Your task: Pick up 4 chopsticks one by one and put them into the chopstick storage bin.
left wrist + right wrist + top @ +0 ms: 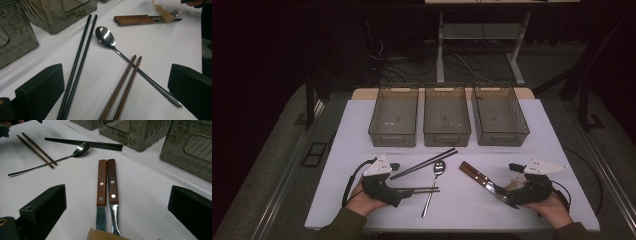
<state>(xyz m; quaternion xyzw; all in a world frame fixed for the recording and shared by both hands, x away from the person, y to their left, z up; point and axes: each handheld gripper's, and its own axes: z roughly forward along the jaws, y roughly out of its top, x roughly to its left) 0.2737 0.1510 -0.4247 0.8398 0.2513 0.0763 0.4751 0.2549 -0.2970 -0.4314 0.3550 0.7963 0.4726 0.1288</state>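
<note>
Surface: white table (362, 130), person seated at its near edge.
Bins: three grey bins (447, 117) in a row along the far edge, no cutlery visible inside.
Brown chopsticks: pair (419, 190) near the left front, long axis running left to right, tips crossing over the spoon handle.
Spoon: steel spoon (434, 182) at the middle front, bowl toward the bins, handle toward the near edge.
Black chopsticks: pair (424, 163) lying diagonally, just ahead of the spoon bowl, close to the middle bin.
Knife and fork: wood-handled pair (479, 177) side by side right of centre, handles pointing up-left toward the bins, metal ends toward the right hand.
Left gripper: (404, 192) jaws spread wide, holding nothing; brown chopsticks lie straight ahead between the jaw lines, ends nearest it.
Right gripper: (507, 197) jaws spread wide, holding nothing; the knife and fork's metal ends lie between the jaws, handles running directly away.
Key relation: each pair lies lengthwise along its gripper's line of reach; left hand nearer the chopsticks, right hand nearer the knife and fork.
Judgement: a grip across the long axis likely needs a wrist turn first.
</note>
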